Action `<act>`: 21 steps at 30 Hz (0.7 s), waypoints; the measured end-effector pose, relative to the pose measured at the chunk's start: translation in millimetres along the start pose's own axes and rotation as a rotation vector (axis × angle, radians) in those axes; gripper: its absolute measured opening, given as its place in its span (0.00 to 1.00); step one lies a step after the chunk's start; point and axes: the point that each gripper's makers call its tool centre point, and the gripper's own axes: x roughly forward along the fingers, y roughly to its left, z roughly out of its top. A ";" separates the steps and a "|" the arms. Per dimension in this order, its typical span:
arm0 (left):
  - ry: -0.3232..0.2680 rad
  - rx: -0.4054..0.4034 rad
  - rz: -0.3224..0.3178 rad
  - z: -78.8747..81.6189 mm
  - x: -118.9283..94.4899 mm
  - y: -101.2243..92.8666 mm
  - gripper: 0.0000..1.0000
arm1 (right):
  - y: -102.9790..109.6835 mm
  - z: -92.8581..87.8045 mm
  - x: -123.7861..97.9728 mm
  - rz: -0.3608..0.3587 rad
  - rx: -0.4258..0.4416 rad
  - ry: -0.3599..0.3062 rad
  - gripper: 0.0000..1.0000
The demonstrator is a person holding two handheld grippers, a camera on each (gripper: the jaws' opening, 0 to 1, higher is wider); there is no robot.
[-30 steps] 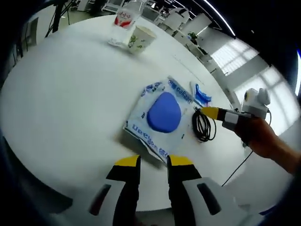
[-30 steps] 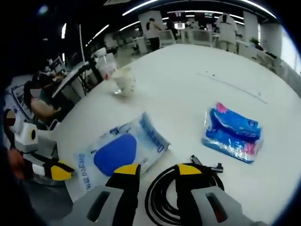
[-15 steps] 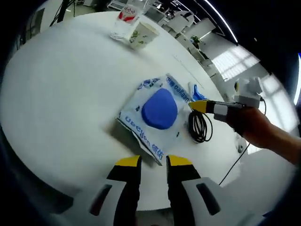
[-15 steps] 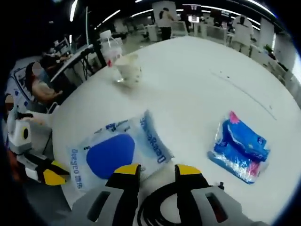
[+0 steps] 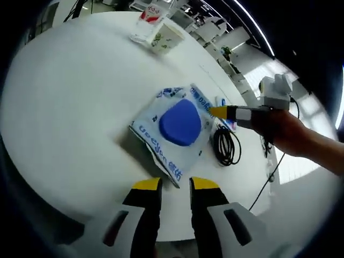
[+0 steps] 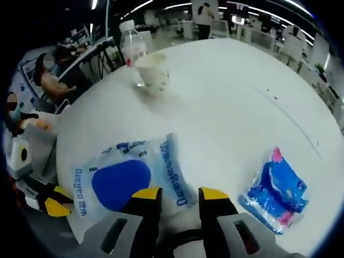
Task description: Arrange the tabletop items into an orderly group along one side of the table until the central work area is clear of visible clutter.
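1. The left gripper (image 5: pixel 170 185), jaws parted and empty, is held short of the clear plastic pouch with a blue oval (image 5: pixel 174 129) lying mid-counter.
2. The right gripper (image 6: pixel 173 192), jaws apart and grasping nothing, is poised above the coiled black cable (image 5: pixel 226 146), seen in the left gripper view; a downward reach and closure appear called for next.
3. The blue tissue packet (image 6: pixel 275 190) is displayed in full by the right gripper view.
4. The white paper cup (image 6: pixel 152 71) and clear bottle (image 6: pixel 132 47) stand grouped at the round white counter's (image 6: pixel 231 102) far edge.

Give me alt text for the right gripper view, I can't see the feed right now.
The right gripper, jaws apart, hovers over a white round table by a clear bag with a blue pad. A blue tissue pack lies right; a paper cup and bottle stand at the far edge.
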 end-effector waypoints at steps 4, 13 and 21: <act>-0.006 -0.003 0.013 -1.0 3.5 1.2 0.17 | 3.7 1.1 2.4 0.006 -0.028 0.012 0.25; -0.012 -0.015 0.022 -2.2 11.7 2.2 0.12 | 0.5 5.4 13.7 0.020 -0.038 0.026 0.22; -0.001 -0.028 0.034 -5.8 12.6 10.5 0.00 | 4.9 4.9 18.3 0.030 -0.040 0.013 0.02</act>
